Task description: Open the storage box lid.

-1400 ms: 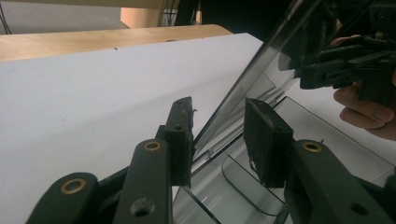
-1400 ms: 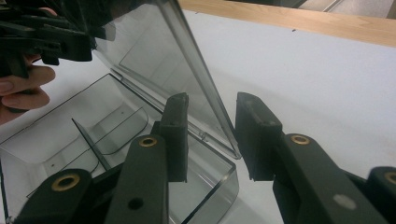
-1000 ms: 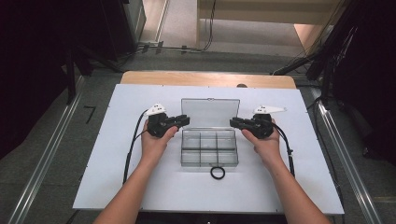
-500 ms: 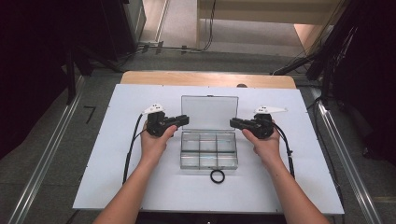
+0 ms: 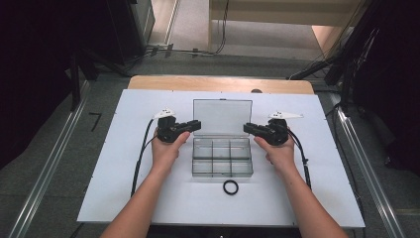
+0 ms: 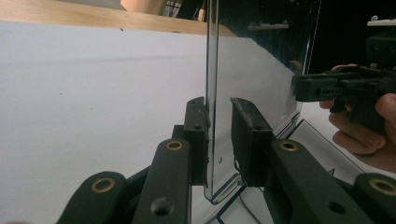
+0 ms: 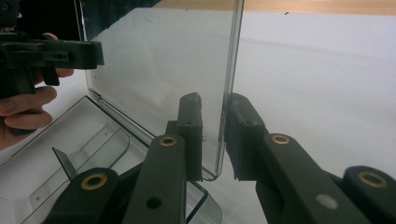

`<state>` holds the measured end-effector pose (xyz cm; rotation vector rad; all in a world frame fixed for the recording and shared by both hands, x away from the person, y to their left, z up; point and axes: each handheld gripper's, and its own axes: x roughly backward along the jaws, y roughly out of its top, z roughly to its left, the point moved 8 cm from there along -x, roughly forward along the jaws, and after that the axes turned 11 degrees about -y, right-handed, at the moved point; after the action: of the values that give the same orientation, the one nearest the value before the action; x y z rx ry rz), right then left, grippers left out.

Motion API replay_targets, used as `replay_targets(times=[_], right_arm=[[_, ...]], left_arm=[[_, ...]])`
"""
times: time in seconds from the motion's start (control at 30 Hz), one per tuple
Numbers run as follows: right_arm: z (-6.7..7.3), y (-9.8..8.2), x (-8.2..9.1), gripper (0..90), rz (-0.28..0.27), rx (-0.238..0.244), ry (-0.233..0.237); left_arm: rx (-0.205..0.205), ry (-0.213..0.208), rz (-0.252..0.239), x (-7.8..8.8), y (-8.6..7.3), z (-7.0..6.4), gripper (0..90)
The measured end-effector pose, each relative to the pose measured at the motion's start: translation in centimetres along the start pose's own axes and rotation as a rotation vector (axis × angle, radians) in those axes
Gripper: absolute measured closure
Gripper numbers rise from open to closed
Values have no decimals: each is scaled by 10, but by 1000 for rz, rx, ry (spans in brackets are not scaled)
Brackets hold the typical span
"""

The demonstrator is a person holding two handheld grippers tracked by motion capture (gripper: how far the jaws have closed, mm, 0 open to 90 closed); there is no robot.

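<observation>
My left gripper (image 5: 194, 124) has its jaws astride the left edge of the upright lid (image 5: 222, 117), one pad touching, a slight gap at the other. Clear compartment box (image 5: 221, 157) sits mid-board (image 5: 124, 188), black ring (image 5: 230, 187) just in front. Right gripper (image 5: 249, 128) straddles the lid's right edge likewise.

High view: fixed above the person's side, facing forward and down on the white counter (image 5: 124, 198), far off. Left and right gripper views: close, looking along each tongs' jaws from opposite sides. Shared by all: the box lid (image 5: 222, 116) (image 6: 261, 60) (image 7: 159, 70) between the tongs.
</observation>
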<state>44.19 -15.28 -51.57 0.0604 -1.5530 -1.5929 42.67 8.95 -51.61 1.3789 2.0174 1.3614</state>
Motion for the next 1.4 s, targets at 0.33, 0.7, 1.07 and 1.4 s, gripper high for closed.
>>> replay_targets(times=[0.33, 0.7, 1.07, 1.4], right_arm=[[-3, -2, -3, 750, 6, -52, 28], [-6, -4, -8, 727, 12, -89, 48], [-9, -7, -13, 681, 28, -119, 26], [-11, -10, -16, 643, 48, -134, 19]], left_arm=[[32, 0, -1, -2, -1, 4, 755], [48, 15, 5, -6, -4, 8, 715], [72, 38, 25, -11, -9, 13, 656], [94, 62, 39, -13, -12, 17, 616]])
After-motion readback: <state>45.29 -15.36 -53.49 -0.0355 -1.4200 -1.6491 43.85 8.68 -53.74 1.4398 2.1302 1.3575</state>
